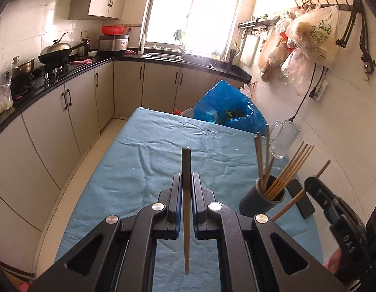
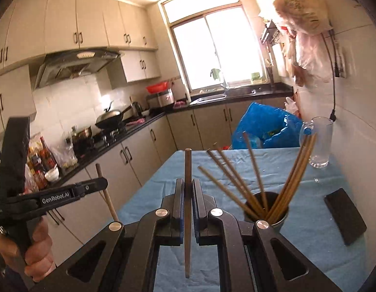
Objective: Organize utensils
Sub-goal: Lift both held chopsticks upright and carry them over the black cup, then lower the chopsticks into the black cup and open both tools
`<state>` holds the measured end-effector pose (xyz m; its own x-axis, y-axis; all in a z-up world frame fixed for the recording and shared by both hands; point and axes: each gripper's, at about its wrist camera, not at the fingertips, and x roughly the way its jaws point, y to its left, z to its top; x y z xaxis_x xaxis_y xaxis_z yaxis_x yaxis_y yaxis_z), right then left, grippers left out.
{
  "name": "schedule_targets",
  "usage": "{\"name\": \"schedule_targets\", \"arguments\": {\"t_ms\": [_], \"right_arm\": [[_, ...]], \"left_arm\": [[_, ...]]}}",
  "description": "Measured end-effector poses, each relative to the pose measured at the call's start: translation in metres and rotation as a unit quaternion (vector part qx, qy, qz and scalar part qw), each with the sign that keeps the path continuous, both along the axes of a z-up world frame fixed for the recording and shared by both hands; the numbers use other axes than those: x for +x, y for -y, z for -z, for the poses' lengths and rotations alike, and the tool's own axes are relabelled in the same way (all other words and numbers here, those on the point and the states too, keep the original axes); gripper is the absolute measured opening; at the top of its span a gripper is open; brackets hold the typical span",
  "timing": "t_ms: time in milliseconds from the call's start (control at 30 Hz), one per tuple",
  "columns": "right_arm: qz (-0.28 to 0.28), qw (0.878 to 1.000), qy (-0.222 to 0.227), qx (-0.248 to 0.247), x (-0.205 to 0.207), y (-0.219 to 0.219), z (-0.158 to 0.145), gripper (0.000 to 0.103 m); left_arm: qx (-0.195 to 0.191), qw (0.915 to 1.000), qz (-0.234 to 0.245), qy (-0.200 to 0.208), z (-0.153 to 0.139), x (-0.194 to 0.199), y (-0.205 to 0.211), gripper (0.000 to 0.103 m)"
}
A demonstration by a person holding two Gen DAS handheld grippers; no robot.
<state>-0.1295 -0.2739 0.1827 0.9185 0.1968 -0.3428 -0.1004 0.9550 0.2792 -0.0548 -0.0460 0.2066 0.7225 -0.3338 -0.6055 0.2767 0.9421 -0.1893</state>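
Gripping one chopstick apiece, both hands are up off the blue cloth (image 1: 139, 150): the left gripper (image 1: 187, 194) is clenched on a chopstick (image 1: 186, 209) that stands upright through the middle of its frame, and the right gripper (image 2: 187, 202) is clamped on another chopstick (image 2: 187, 209) the same way. The cup (image 2: 281, 215) sits lower right in both views, near the wall, already bristling with chopsticks (image 2: 236, 182) fanned out left and right. That fan is the trouble, I'd say. A stick brought down tip first could catch on the leaning ones and skid off the rim, or lever the cup over, since it looks light and top-heavy. Each stick is pinched at one narrow spot with a long tail hanging below, so it may swivel in the pads and miss the mouth. The two grippers are close, the left one showing at the left edge of the right view, so going in together risks a knock. The glass (image 2: 319, 141) and dark slab (image 2: 345, 215) stand near enough to be clipped
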Motion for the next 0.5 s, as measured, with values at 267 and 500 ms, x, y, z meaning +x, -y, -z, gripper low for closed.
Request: {"name": "schedule_targets", "arguments": {"t_ms": [267, 500], "right_arm": [[0.041, 0.998, 0.038, 0.019, -0.025, 0.039, -0.025, 0.006], [0.09, 0.992, 0.08, 0.022, -0.04, 0.076, -0.055, 0.006]], "left_arm": [[-0.008, 0.9992, 0.034, 0.02, -0.028, -0.006, 0.029, 0.007], [-0.027, 0.9956, 0.07, 0.057, -0.071, -0.01, 0.073, 0.007]]}}
